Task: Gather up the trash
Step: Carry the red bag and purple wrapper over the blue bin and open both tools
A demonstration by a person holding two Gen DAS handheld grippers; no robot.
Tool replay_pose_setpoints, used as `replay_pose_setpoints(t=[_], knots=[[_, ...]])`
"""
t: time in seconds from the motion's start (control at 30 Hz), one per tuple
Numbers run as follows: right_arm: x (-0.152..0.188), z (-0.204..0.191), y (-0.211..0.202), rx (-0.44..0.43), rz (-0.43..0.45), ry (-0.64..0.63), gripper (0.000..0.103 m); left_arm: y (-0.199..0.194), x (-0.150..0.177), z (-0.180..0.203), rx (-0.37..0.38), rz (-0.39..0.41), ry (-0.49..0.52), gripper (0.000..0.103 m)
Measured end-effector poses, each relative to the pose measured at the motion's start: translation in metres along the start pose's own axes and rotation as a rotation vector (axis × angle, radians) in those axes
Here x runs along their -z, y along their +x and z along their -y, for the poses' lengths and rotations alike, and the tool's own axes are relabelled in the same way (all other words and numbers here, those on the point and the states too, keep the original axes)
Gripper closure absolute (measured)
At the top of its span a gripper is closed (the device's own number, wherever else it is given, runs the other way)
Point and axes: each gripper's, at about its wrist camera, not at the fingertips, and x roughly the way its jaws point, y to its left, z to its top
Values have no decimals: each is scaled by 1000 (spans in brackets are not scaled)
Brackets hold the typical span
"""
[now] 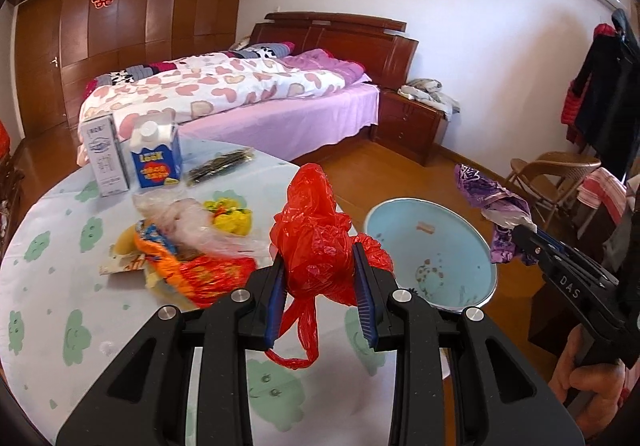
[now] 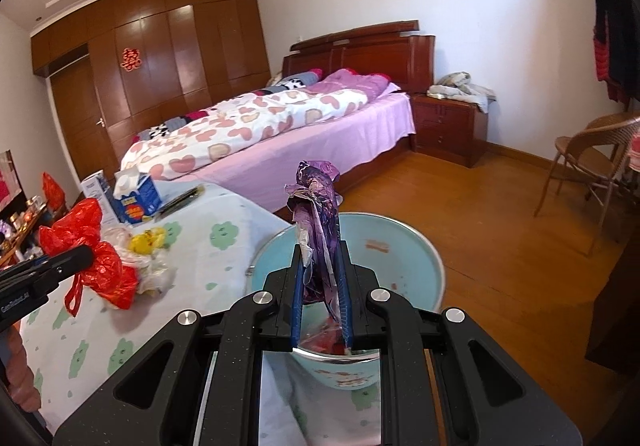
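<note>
Both grippers loaded w/ trash, raised at the light blue bin [image 1: 430, 246] by the table [image 1: 60, 286] edge.

L gripper [image 1: 320, 278]: jaws closed partway onto a crumpled red plastic bag [image 1: 316, 230]; bag bulges above the blue pads [image 1: 276, 294], one handle loop hangs below, over the table. R gripper [image 2: 322, 282]: jaws nearly closed, pinching a purple wrapper [image 2: 318, 214] that stands upright above the bin opening. Bin interior shows scraps at bottom. Remaining trash pile [image 1: 180, 246] (clear, orange, yellow wrappers) lies on tabletop left of the L gripper. Blue milk carton [image 1: 156, 154] and white box [image 1: 102, 156] stand upright side by side at far table edge; a dark flat packet [image 1: 222, 164] lies beside the carton.
</note>
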Motion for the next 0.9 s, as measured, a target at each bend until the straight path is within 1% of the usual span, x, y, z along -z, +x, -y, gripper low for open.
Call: replay_pose_setpoints(t=[0.3, 0.57, 0.9], knots=[[2, 18, 8, 50, -16, 21, 87, 34, -3, 35, 57, -52, 43, 73], [8, 31, 20, 70, -43, 39, 87, 63, -5, 73, 97, -75, 99, 73], [11, 47, 30, 85, -72, 73, 87, 101, -9, 104, 148, -142, 113, 72]])
